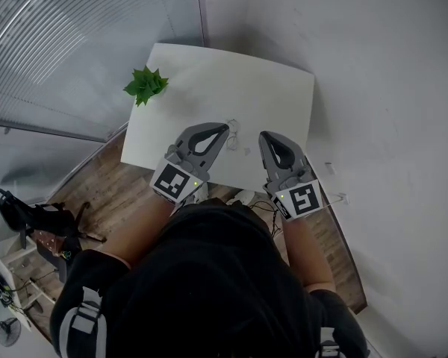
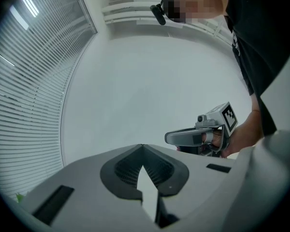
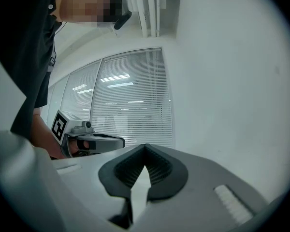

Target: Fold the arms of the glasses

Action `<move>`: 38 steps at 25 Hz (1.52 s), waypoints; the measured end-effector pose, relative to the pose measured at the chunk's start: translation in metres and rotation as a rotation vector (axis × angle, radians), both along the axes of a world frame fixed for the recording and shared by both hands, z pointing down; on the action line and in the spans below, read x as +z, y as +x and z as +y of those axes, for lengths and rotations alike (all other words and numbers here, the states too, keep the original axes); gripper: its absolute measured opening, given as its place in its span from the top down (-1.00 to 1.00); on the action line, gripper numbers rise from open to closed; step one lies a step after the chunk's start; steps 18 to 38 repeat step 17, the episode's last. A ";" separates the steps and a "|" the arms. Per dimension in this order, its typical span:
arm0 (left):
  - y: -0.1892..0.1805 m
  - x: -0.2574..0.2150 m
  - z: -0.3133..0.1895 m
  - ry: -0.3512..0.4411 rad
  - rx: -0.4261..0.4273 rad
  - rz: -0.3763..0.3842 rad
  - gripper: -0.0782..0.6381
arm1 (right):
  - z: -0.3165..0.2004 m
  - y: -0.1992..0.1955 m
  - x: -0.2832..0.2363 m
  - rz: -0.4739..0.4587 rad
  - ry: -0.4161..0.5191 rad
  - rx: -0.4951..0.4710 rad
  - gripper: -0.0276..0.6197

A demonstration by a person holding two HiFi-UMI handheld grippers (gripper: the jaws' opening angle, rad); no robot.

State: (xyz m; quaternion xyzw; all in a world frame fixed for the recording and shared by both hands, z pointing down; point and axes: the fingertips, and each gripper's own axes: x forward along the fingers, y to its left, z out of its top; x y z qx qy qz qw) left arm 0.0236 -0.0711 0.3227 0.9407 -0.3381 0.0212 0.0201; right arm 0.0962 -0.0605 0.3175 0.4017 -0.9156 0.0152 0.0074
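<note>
Hovering over the white table (image 1: 209, 80), the left tool (image 1: 222, 129) and right tool (image 1: 263, 137) are both closed, empty.

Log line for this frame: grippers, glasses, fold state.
left gripper: jaws shut, empty | right gripper: jaws shut, empty | glasses: on table between gripper tips, not held | arms folded: too small to tell

Glasses (image 1: 235, 131) on the white table (image 1: 209, 73): tiny, faint, arm positions indistinct.
</note>
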 end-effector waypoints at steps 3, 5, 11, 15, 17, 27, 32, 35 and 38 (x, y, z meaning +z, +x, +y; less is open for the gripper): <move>0.001 0.001 0.001 -0.011 -0.002 -0.002 0.76 | 0.002 0.002 0.001 0.002 -0.001 0.001 0.89; 0.000 0.005 0.000 -0.022 -0.009 -0.001 0.76 | 0.002 0.003 0.002 0.002 -0.002 0.003 0.89; -0.002 0.008 0.000 -0.042 -0.022 0.007 0.76 | 0.004 0.003 0.003 0.005 -0.004 0.005 0.89; -0.002 0.010 0.000 -0.032 -0.030 0.001 0.76 | 0.005 0.006 0.006 0.013 -0.008 0.003 0.89; -0.002 0.011 0.000 -0.031 -0.032 0.000 0.76 | 0.005 0.006 0.007 0.015 -0.009 -0.002 0.89; -0.002 0.011 0.000 -0.031 -0.032 0.000 0.76 | 0.005 0.006 0.007 0.015 -0.009 -0.002 0.89; -0.002 0.011 0.000 -0.031 -0.032 0.000 0.76 | 0.005 0.006 0.007 0.015 -0.009 -0.002 0.89; -0.002 0.011 0.000 -0.031 -0.032 0.000 0.76 | 0.005 0.006 0.007 0.015 -0.009 -0.002 0.89; -0.002 0.011 0.000 -0.031 -0.032 0.000 0.76 | 0.005 0.006 0.007 0.015 -0.009 -0.002 0.89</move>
